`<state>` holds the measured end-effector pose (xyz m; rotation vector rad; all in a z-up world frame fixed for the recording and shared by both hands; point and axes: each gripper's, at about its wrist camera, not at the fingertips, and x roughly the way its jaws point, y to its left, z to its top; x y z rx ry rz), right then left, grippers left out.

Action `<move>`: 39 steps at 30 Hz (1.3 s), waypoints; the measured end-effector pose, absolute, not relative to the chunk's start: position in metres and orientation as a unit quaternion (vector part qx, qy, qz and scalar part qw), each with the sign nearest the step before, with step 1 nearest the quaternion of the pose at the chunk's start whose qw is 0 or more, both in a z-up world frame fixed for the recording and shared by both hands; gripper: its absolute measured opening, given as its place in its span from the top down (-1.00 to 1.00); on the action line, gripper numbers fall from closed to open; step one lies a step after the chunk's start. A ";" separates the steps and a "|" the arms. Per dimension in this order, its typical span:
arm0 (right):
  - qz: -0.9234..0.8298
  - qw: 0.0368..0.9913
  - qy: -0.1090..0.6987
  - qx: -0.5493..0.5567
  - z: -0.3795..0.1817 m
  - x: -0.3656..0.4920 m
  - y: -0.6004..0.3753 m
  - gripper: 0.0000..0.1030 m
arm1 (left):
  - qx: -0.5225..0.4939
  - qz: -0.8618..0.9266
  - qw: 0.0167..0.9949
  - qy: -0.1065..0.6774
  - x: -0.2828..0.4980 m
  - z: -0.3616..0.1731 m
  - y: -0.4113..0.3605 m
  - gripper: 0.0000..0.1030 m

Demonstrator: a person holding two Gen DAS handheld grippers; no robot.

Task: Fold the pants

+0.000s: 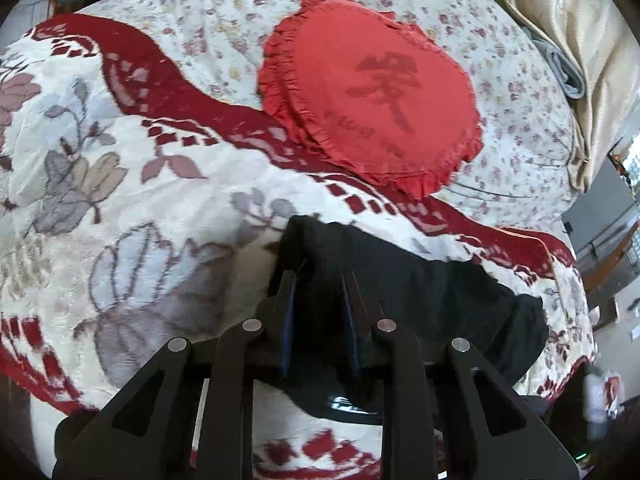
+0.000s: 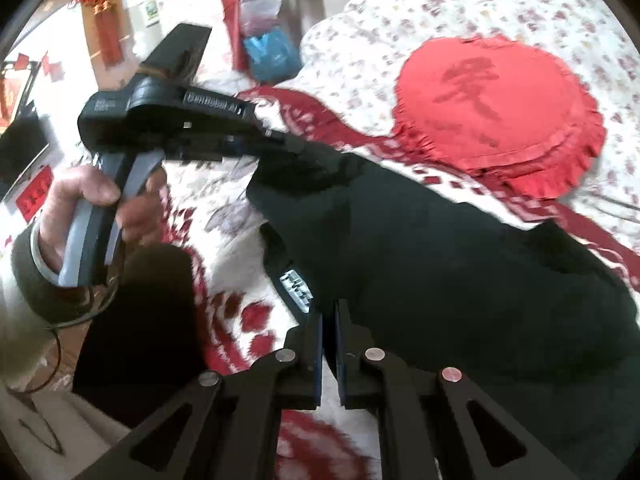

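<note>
The black pants point(image 2: 420, 240) lie on the plush floral blanket point(image 1: 132, 184), just below the frilled red heart cushion point(image 1: 368, 92). Both tools are clamped on soft black cloth: left gripper point(image 1: 318, 280) and right gripper point(image 2: 328, 312). Likely the first fold; next, carry both pinched edges across together.

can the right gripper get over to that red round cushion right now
Probably not as things stand. The right gripper is shut on the black pants, and so is the left gripper. Nothing blocks the red cushion on the blanket; the pants must go first.
</note>
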<state>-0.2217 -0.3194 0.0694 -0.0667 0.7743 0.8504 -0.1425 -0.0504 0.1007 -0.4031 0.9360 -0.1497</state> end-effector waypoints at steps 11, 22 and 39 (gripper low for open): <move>0.370 0.835 0.406 0.036 0.062 -0.211 -0.361 0.59 | -0.170 -0.032 0.885 0.433 -0.144 0.109 -0.055 0.37; -0.024 0.900 0.414 0.135 0.053 -0.205 -0.601 0.46 | -0.159 -0.077 0.886 0.428 -0.126 0.106 -0.102 -0.31; -0.087 0.891 0.441 0.067 0.041 -0.192 -0.638 0.95 | -0.127 -0.076 0.869 0.473 -0.100 0.057 -0.137 -0.31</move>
